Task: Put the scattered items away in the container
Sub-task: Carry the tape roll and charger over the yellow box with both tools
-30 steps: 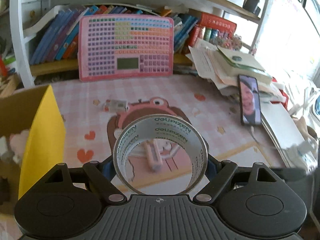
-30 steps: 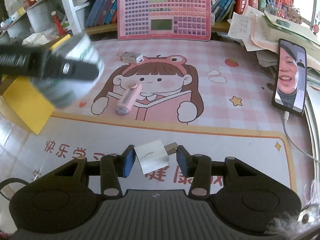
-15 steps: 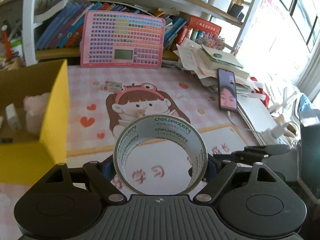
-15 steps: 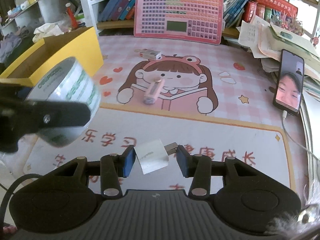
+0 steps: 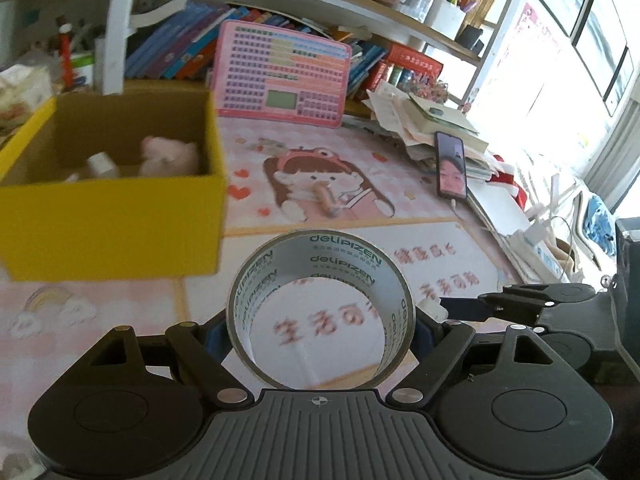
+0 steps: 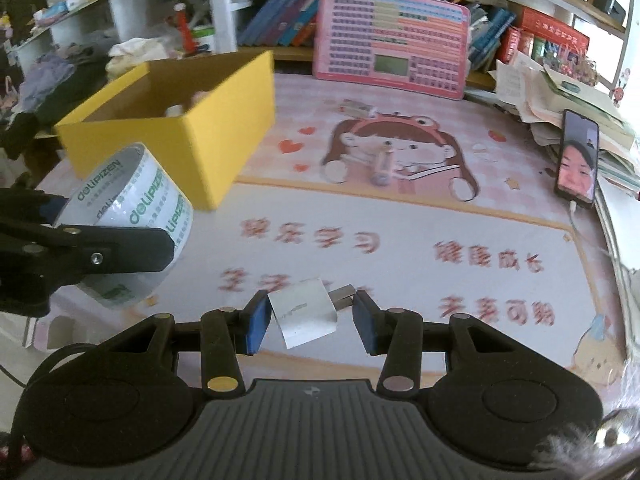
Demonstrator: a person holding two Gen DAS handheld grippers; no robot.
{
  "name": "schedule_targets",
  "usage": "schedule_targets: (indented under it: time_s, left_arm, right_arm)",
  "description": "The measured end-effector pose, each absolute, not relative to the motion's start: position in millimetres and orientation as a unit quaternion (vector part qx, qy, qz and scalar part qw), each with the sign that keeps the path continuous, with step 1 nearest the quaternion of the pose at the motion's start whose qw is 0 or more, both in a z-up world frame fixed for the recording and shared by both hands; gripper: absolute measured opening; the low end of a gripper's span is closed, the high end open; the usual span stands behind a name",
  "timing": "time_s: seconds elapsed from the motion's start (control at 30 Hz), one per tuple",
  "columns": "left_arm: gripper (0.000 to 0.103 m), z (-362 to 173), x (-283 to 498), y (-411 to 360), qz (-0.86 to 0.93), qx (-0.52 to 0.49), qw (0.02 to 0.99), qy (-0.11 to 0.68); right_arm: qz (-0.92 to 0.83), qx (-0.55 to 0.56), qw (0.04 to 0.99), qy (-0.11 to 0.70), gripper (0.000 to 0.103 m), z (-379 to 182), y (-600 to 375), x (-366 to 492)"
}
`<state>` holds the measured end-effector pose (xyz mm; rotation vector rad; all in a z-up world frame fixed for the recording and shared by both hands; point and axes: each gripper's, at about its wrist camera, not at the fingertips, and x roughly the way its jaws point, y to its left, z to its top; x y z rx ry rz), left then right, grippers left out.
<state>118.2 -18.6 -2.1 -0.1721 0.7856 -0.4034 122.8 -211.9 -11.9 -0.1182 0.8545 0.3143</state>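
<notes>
My left gripper [image 5: 320, 330] is shut on a roll of clear tape [image 5: 340, 258] printed with green lettering, held upright above the near part of the desk mat. The yellow cardboard box [image 5: 112, 208] stands ahead and to its left, with a pink plush toy [image 5: 172, 154] and a small white item [image 5: 102, 164] inside. My right gripper [image 6: 310, 316] is shut on a white charger plug [image 6: 304, 314], also above the mat. From the right wrist the tape [image 6: 132, 204] shows at far left, in front of the box [image 6: 180, 132]. A pink highlighter [image 6: 382, 164] and a small eraser box [image 6: 356, 106] lie on the mat.
A pink keyboard toy [image 6: 392, 64] leans against the bookshelf at the back. A phone [image 6: 578, 160] on a cable lies by a pile of papers and books [image 5: 432, 120] on the right. Clutter and clothing sit left of the box.
Both grippers have pulled back to the near side and swung left with their loads. The yellow box has come fully into both views and the highlighter now lies farther off.
</notes>
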Motion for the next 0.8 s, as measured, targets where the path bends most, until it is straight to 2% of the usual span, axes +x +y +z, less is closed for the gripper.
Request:
schedule_targets:
  time_s: [0.4,0.8]
  left_arm:
    - [0.086,-2.9,65.9,59.0,-0.156,-0.101,0.91,0.371]
    - [0.086,-13.0,45.4,101.2,-0.127,-0.125,0.908,0.379]
  right_arm:
    - [0.189,-0.074,0.895,0.398,0.043,-9.1,-134.2,77.8]
    - [0.232,-0.101,0.879,0.405,0.043,-13.9,-85.1,60.4]
